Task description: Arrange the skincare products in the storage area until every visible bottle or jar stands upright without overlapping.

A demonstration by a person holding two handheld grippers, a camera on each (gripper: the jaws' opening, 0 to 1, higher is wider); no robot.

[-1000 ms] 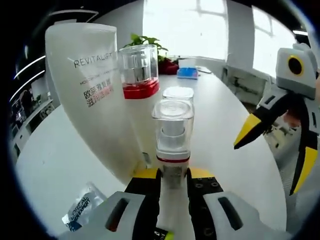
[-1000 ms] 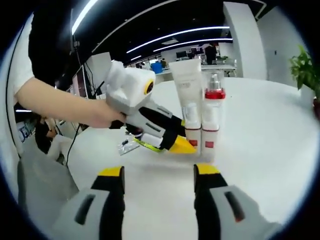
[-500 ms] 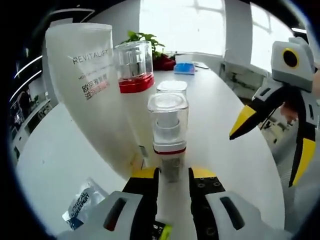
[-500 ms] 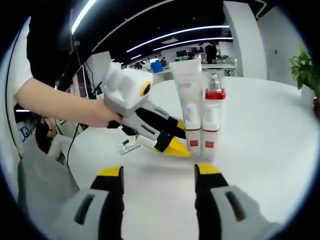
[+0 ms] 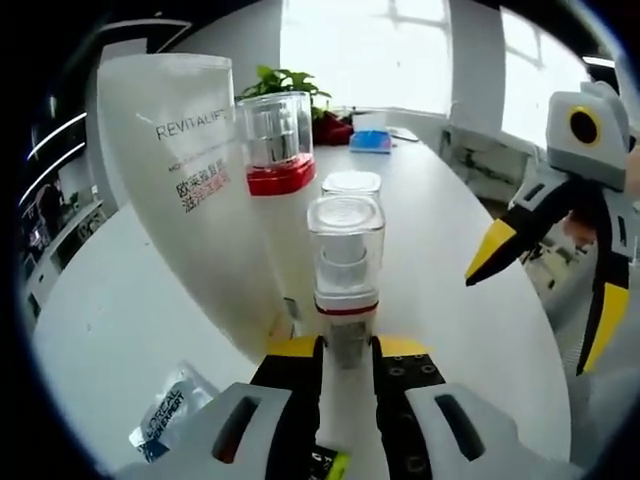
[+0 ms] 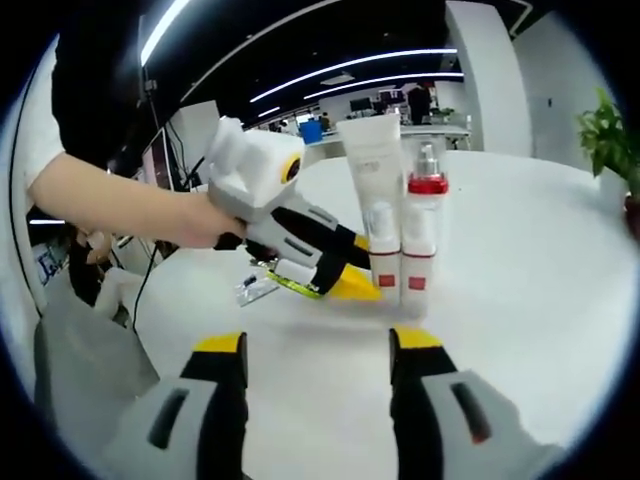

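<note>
While the small pump bottle (image 5: 346, 290) is kept pinched low between the left gripper (image 5: 346, 352) jaws, it has been righted from its slight lean half a second back, just beside the tall white tube (image 5: 190, 190). Release looks due soon. Behind it, the right gripper (image 6: 318, 345) is held wide, empty.

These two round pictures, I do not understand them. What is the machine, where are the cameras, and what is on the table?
No robot: a person holds one hand-held gripper in each hand, with a camera on each. In the left gripper view, the left hand-held gripper is closed on a small pump bottle. Beside it stand a taller red-collared bottle, a white tube and another clear cap behind. A sachet lies on the white table. In the right gripper view, the right hand-held gripper is open and holds nothing.
</note>
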